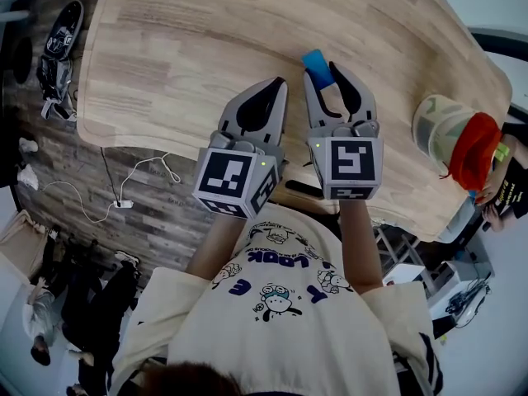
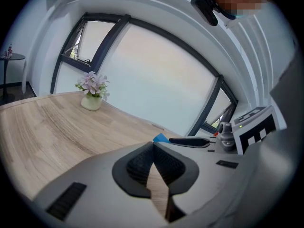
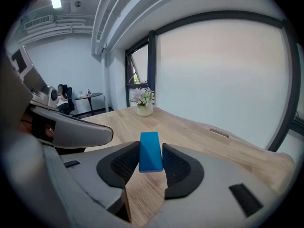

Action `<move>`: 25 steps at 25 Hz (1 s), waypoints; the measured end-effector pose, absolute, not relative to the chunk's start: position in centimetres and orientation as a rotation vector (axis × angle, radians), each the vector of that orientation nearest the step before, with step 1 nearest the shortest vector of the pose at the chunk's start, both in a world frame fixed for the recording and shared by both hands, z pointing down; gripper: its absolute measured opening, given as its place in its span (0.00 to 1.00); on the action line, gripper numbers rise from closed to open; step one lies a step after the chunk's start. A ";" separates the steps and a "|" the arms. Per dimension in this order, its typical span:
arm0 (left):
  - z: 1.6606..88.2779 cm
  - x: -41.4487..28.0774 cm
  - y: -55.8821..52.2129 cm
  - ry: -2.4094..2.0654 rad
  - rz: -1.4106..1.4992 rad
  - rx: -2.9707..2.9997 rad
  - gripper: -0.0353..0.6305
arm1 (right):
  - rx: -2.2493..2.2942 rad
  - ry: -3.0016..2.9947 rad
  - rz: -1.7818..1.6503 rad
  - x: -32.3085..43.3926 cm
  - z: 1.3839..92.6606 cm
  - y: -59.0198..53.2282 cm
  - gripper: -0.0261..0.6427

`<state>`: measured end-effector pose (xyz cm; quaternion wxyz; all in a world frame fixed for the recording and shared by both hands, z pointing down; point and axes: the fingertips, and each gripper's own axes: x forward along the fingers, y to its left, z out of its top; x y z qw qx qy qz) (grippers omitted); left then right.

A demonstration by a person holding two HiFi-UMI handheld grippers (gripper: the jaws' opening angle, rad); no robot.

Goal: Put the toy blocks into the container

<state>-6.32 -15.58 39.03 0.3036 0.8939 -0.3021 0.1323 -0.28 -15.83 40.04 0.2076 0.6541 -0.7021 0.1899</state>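
**A:** Toy block [image 3: 150, 151], blue and oblong. Where do you place it?

**B:** Start nearest to you: your forearms reach out over your printed shirt [image 1: 280, 304]. Your right gripper [image 1: 323, 76] is clenched on the block. In the right gripper view both dark pads press its long sides. The block stands on end between them, with its far end past the fingertips. It is held clear above the desk [image 1: 165, 56] and touches nothing else.

**A:** And your left gripper [image 1: 279, 85]?

**B:** It is just beside the right one, on its left, with its marker cube toward you. Its jaws stand together with the tips touching and nothing between them. In the left gripper view only wood grain shows through the gap behind the pads. A blue corner of the block shows there too, beside the right gripper's jaw.

**A:** What lies beyond the grippers?

**B:** The pale wooden desk runs on ahead. At its right edge in the head view, well apart from the block, stands a pale container [image 1: 436, 122] with a red part against it. What that red part is cannot be told. Farther off, toward the desk's far end, is a small pot of flowers [image 3: 144, 107]. Behind it stand large windows [image 3: 213, 80].
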 end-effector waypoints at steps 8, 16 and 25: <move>37.3 -2.8 -12.5 -0.745 0.360 2.433 0.10 | 1.910 -1.936 0.499 3.3 37.7 -12.6 0.29; 35.9 1.3 -9.0 -0.673 0.375 2.490 0.10 | 1.985 -1.911 0.514 7.1 36.3 -8.8 0.29; 34.7 5.1 -5.3 -0.622 0.374 2.534 0.10 | 2.051 -1.880 0.507 10.6 35.0 -4.6 0.29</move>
